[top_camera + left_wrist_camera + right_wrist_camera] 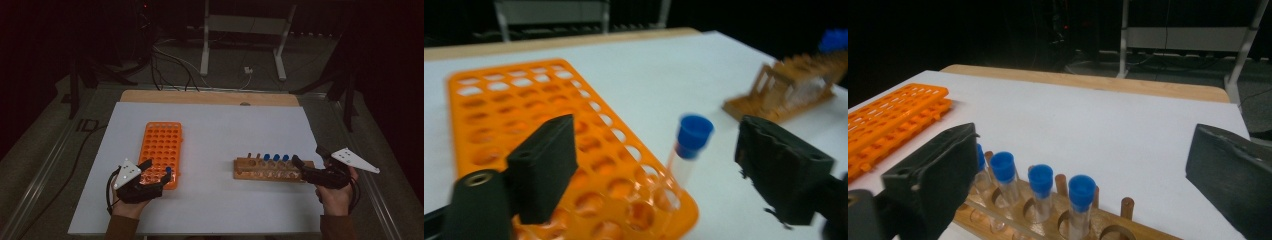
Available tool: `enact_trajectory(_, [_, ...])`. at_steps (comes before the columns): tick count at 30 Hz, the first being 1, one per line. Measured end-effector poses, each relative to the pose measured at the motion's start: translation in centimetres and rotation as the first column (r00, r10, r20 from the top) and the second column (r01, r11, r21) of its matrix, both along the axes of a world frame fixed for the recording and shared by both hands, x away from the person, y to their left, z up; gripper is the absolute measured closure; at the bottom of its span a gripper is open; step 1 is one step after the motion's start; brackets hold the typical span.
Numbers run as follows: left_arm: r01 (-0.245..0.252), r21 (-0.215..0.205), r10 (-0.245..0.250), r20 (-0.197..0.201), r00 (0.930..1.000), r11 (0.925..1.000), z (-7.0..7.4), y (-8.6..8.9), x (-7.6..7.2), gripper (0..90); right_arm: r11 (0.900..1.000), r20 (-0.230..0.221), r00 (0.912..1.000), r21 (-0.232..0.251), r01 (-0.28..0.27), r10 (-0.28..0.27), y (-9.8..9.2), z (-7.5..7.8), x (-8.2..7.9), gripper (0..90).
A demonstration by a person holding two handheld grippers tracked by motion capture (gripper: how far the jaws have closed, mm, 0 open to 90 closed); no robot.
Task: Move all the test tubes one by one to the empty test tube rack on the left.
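Blue-capped tube (688,150) standing in a corner hole of the orange rack (524,125), between open jaws.

Left hand-held gripper (654,165) is flanking the tube with its pads clear of it, gripping nothing; the tube is leaning slightly, so a careless withdrawal could clip the cap and tip it out. Right hand-held gripper (1073,180) is gaping empty over the wooden rack (1048,220) of capped tubes on the white surface (215,130).
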State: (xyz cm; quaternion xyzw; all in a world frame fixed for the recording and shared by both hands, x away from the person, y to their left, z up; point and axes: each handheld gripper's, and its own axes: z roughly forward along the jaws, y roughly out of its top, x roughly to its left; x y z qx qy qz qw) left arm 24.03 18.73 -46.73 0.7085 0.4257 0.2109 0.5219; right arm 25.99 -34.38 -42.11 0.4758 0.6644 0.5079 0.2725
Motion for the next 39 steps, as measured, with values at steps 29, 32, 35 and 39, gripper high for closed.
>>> enact_trajectory(29, [-0.126, -0.01, 0.126, 0.042, 0.9912, 0.992, 1.1, 3.2, -0.4, 0.8, 0.996, -0.112, 0.9933, -0.081, -0.037, 0.028, -0.3, -3.8, 0.8, 51.9])
enact_trajectory(32, [-0.122, -0.003, 0.122, 0.041, 0.9917, 0.9926, 1.1, 3.2, -0.3, 0.8, 0.993, -0.114, 0.9924, -0.099, -0.058, 0.046, 0.1, -4.0, 0.8, 58.5])
enact_trajectory(35, [-0.123, -0.001, 0.123, 0.037, 0.9917, 0.9924, 1.0, 3.1, -0.3, 0.8, 0.991, -0.114, 0.9918, -0.113, -0.071, 0.057, 0.5, -4.1, 0.9, 63.6])
enact_trajectory(39, [-0.126, 0.001, 0.126, 0.035, 0.9914, 0.9921, 0.9, 3.1, -0.3, 0.8, 0.988, -0.106, 0.9926, -0.135, -0.074, 0.059, 0.9, -4.4, 1.1, 65.9])
